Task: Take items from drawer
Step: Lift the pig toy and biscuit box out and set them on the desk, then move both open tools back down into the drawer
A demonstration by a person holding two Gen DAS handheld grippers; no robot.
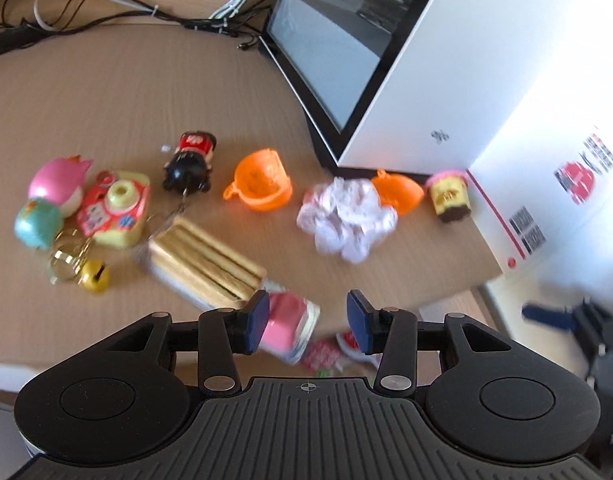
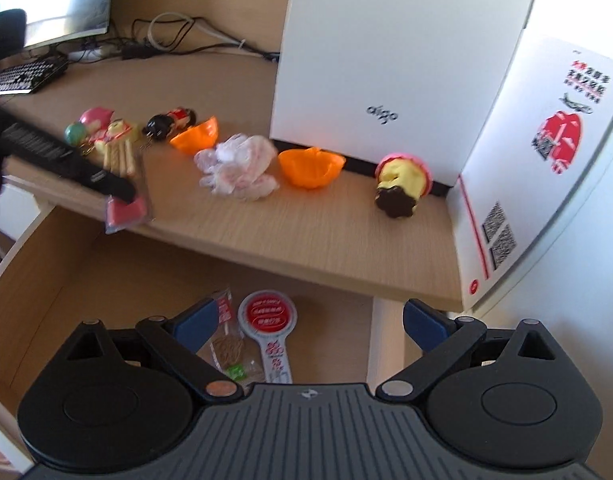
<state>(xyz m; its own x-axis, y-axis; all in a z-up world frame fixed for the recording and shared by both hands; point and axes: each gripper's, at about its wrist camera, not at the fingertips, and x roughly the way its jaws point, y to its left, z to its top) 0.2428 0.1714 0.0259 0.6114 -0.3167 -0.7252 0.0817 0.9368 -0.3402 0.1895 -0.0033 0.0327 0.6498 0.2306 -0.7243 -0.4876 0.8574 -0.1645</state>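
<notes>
- Drawer (image 2: 86, 276) of light wood stands pulled out under the counter (image 2: 306, 216), low in the right wrist view; a clear packet of rubber bands (image 2: 228, 344) and a red-and-white round paddle tag (image 2: 268, 320) lie inside it.
- Left hand-held gripper (image 1: 308, 322) has its blue pads spread; a clear packet with a pink block (image 1: 288, 326) sits at the counter's front edge, against the left pad – whether it is held cannot be told.
- Right hand-held gripper (image 2: 310, 326) hangs over the drawer with fingers wide apart, nothing between them.
- Mid-frame in the left wrist view, a clear pack of biscuit sticks (image 1: 204, 262) lies just beside the pink packet.
- Further left: a pink-and-yellow toy camera (image 1: 116, 208), a black-and-red figure keychain (image 1: 190, 160) and a yellow bell (image 1: 94, 276).
- Centre to right – two orange plastic cup halves (image 1: 262, 180), a crumpled white bag (image 1: 346, 216) and a yellow-and-brown cupcake toy (image 1: 450, 196), beside a white computer case (image 1: 458, 80).
</notes>
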